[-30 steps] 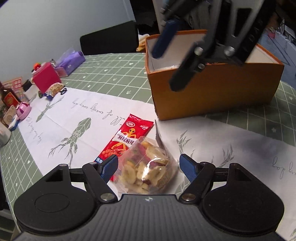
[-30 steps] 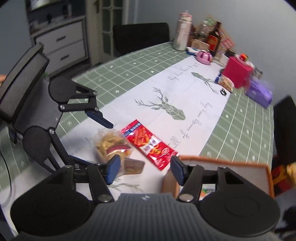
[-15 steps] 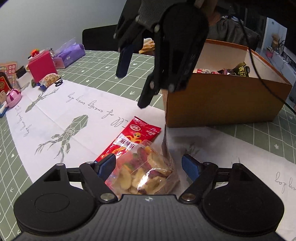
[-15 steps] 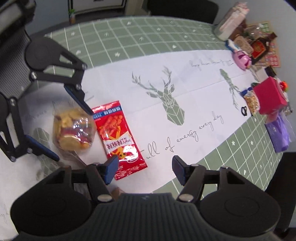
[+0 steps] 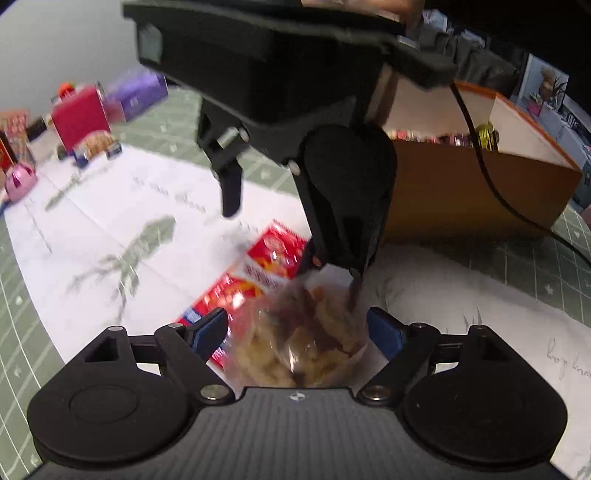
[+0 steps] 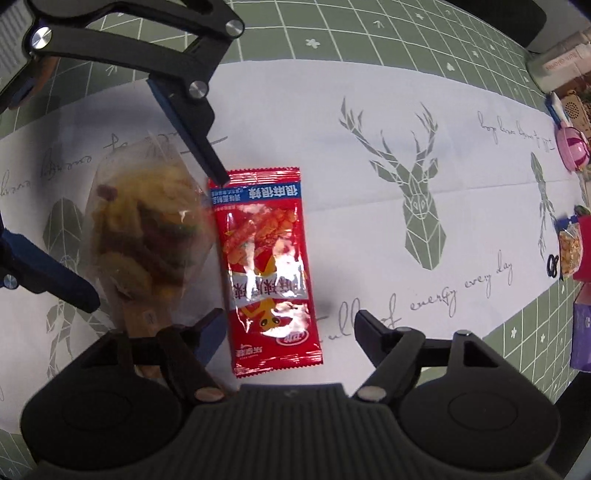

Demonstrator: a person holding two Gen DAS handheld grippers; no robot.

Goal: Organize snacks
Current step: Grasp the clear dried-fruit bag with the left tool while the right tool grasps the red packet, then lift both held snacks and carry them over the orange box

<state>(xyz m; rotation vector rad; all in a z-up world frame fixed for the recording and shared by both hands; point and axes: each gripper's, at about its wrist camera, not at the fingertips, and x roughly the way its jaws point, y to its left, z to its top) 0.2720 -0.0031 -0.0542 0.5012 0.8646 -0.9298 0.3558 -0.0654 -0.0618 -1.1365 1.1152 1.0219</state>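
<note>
A clear bag of mixed dried fruit chips [image 5: 303, 339] [image 6: 147, 236] lies on the white table runner, between the open fingers of my left gripper [image 5: 297, 332], which also shows in the right wrist view [image 6: 114, 221]. A red snack packet [image 6: 267, 269] [image 5: 266, 266] lies flat right beside the bag. My right gripper [image 6: 288, 332] is open, pointing down over the red packet with a finger on each side of its near end; in the left wrist view it [image 5: 295, 192] hangs just above both snacks. An orange box [image 5: 480, 184] holding several snacks stands behind.
The runner [image 6: 369, 177] lies on a green checked tablecloth [image 6: 314, 33]. At the far end stand a red box [image 5: 79, 118], a purple pack [image 5: 136, 92], a pink round item [image 6: 572, 146] and a small snack bag [image 6: 570, 251].
My right gripper has come down from beside the box and now hovers low over the red packet. My left gripper has stayed open around the chips bag.
</note>
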